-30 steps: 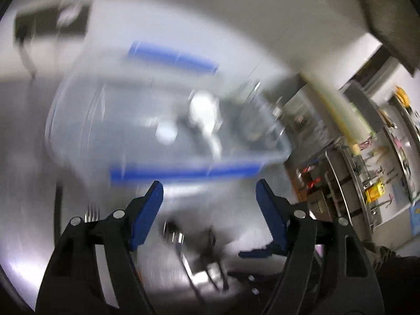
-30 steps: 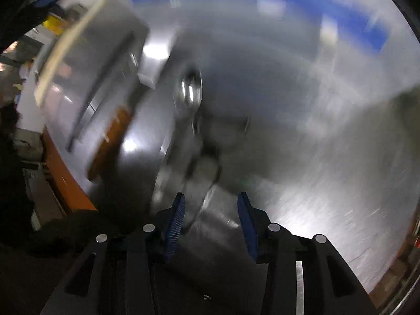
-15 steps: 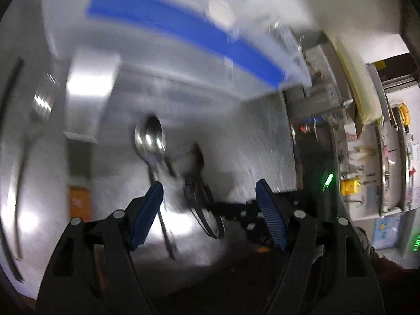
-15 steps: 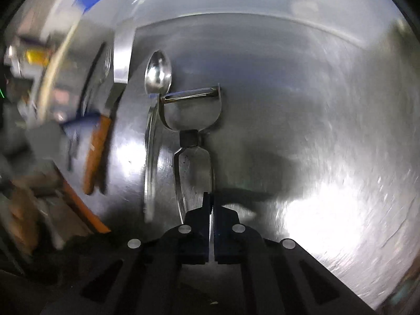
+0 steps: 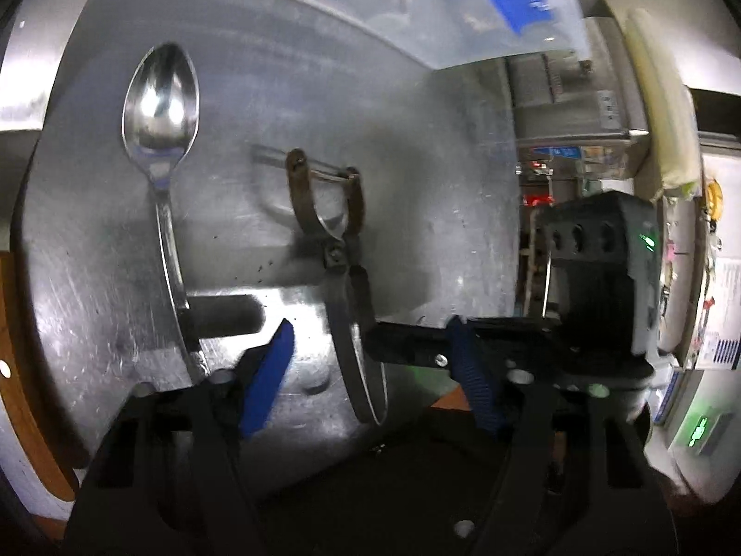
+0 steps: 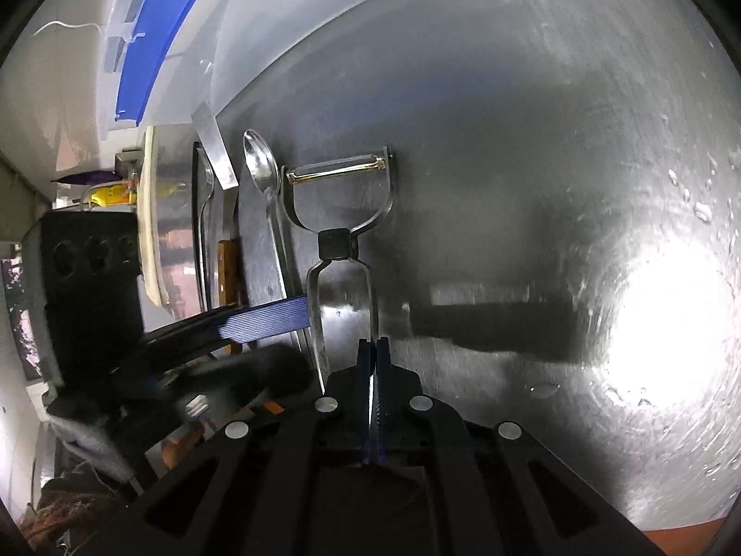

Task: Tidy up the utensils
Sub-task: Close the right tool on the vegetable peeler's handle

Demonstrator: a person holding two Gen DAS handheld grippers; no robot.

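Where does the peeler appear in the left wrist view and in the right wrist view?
Left wrist: the peeler is at centre, its loop handle running down between the blue pads.
Right wrist: the peeler is at centre, blade end up, one handle wire between the shut pads.
Shared landmark: the spoon lies just left of it in both.
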